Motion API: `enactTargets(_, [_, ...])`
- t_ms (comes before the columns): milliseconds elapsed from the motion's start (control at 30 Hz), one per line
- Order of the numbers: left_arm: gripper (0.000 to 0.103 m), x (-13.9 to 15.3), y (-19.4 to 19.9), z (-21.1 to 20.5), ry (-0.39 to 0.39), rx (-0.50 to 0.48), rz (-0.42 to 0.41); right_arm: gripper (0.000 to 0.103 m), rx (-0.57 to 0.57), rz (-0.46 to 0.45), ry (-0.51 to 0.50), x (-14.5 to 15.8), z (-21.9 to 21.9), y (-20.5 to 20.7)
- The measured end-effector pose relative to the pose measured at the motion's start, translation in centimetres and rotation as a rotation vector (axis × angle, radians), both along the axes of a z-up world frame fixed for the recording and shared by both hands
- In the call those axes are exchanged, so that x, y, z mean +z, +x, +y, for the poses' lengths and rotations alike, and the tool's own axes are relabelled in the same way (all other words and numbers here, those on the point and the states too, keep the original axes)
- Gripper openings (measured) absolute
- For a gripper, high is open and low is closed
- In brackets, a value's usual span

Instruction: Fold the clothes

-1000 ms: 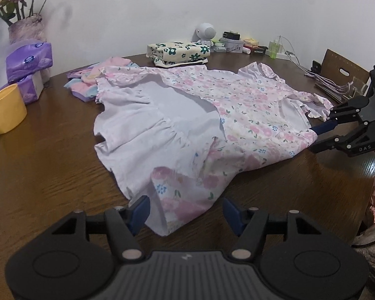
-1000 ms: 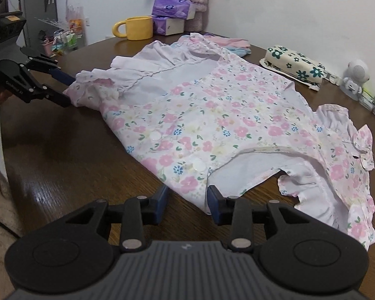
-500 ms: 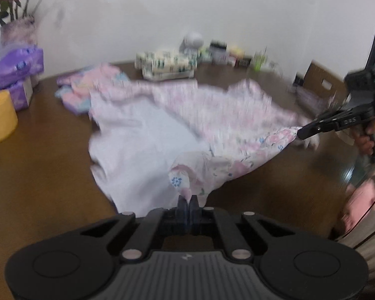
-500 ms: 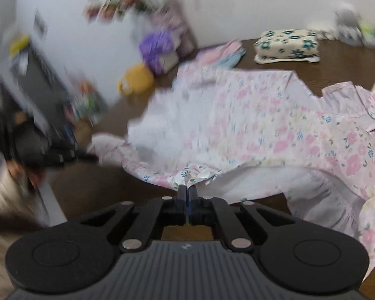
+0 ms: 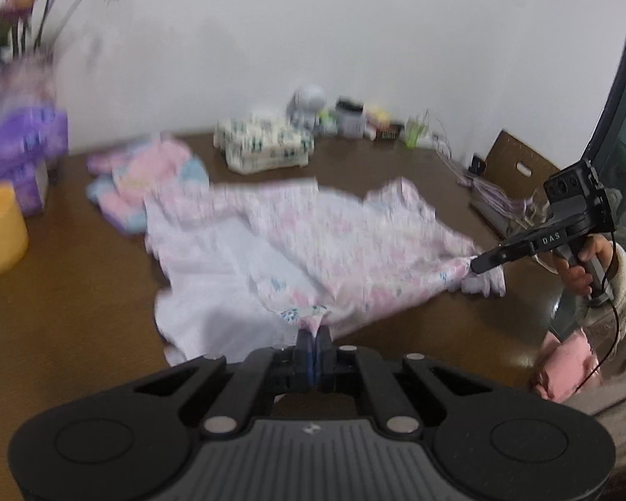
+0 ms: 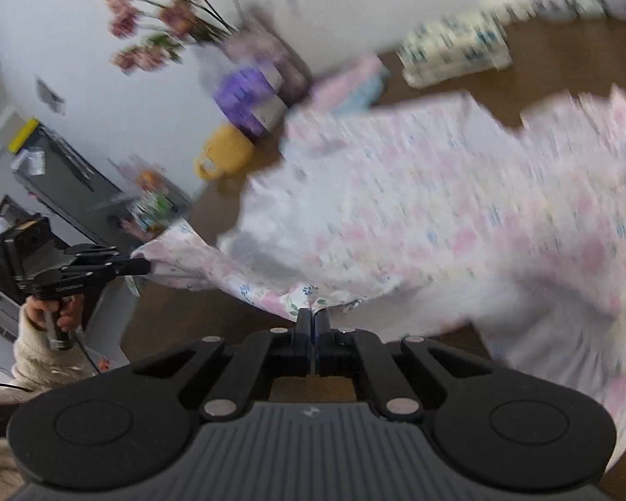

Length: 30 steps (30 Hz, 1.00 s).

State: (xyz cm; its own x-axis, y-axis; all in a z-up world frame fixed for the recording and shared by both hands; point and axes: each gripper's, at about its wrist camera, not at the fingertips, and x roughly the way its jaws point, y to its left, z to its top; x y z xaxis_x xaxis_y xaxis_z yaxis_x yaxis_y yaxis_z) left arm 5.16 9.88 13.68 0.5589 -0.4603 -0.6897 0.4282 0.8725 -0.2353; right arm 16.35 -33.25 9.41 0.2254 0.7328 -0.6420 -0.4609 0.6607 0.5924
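Between the left gripper's [image 5: 314, 336] blue-padded fingertips a pinch of the floral dress [image 5: 313, 242] hem is sitting tight, the two fingers [image 5: 304, 344] pressing together on the fabric with no gap showing. Ahead of those fingers the dress is spreading across the brown table [image 5: 62, 313], its pale lining facing up on the left side and the pink flower print running off to the right. Off to the right of the left fingers, the right gripper [image 5: 478, 265] is clamping another bunch of the hem, the cloth gathering to a point at its tips, and a hand [image 5: 584, 267] is wrapping round its handle. From the right wrist view, the right gripper's [image 6: 313, 319] fingers are likewise squeezing together on a fold of printed hem, and the edge is stretching leftward from them to the left gripper [image 6: 144, 267], held in the other hand [image 6: 54, 313]. Beyond the fingers, past the dress, a folded cream garment [image 5: 265, 148] with dark flowers is lying near the wall, a yellow mug [image 5: 0, 231] is standing far left, and purple tissue packs [image 5: 25, 154] are sitting beside it. Everything is blurring with motion.
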Motion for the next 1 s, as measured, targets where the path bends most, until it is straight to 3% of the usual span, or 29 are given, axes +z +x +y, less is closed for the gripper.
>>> enactTargets(67, [0.000, -2.2, 0.0, -0.3, 0.003, -0.005, 0.074, 0.001, 0.016, 0.068, -0.053, -2.2, 0.5, -0.3])
enactTargets(133, [0.000, -3.9, 0.0, -0.5, 0.008, -0.005, 0.139, 0.001, 0.014, 0.078, -0.076, -2.5, 0.8, -0.3])
enactTargets(233, [0.000, -2.1, 0.6, 0.1, 0.024, 0.020, 0.093, 0.001, -0.014, -0.011, -0.012, 0.9, 0.2, 0.1])
enactTargets(300, [0.000, 0.7, 0.6, 0.3, 0.037, 0.029, 0.017, 0.001, -0.025, -0.096, 0.032, 3.9, -0.3, 0.2])
enactTargets(400, [0.000, 3.6, -0.2, 0.0, 0.063, 0.020, -0.071, 0.001, -0.004, -0.148, 0.050, 5.8, -0.2, -0.3])
enactTargets(433, [0.000, 4.3, -0.6, -0.1, 0.069, 0.015, -0.093, 0.001, 0.011, -0.133, 0.033, 5.2, 0.1, -0.5])
enactTargets(500, [0.000, 3.8, -1.1, -0.5, 0.074, 0.000, -0.068, 0.001, 0.041, -0.055, -0.015, 2.7, 0.6, -1.0])
enactTargets(633, [0.000, -1.9, -1.0, -0.9, 0.080, -0.017, 0.158, 0.001, 0.063, 0.150, -0.112, -3.6, 1.1, -1.5])
enactTargets(700, [0.000, -4.0, -0.8, -0.8, 0.083, -0.019, 0.222, 0.003, 0.076, 0.181, -0.130, -4.8, 1.4, -1.9])
enactTargets(767, [0.002, -4.9, -0.4, -0.6, 0.079, -0.017, 0.249, 0.008, 0.088, 0.156, -0.147, -4.5, 1.6, -1.9])
enactTargets(833, [0.014, -4.8, -0.1, 0.1, 0.068, 0.011, 0.240, 0.015, 0.087, 0.106, -0.140, -3.1, 1.5, -1.6])
enactTargets(933, [0.047, -2.9, -0.5, 0.6, 0.040, 0.017, 0.165, 0.031, 0.056, 0.009, -0.100, -0.5, 0.4, -1.0])
enactTargets(1000, [0.051, -1.2, -0.9, 1.2, 0.012, 0.033, 0.082, 0.031, 0.019, -0.067, -0.092, 0.6, 0.5, -0.6])
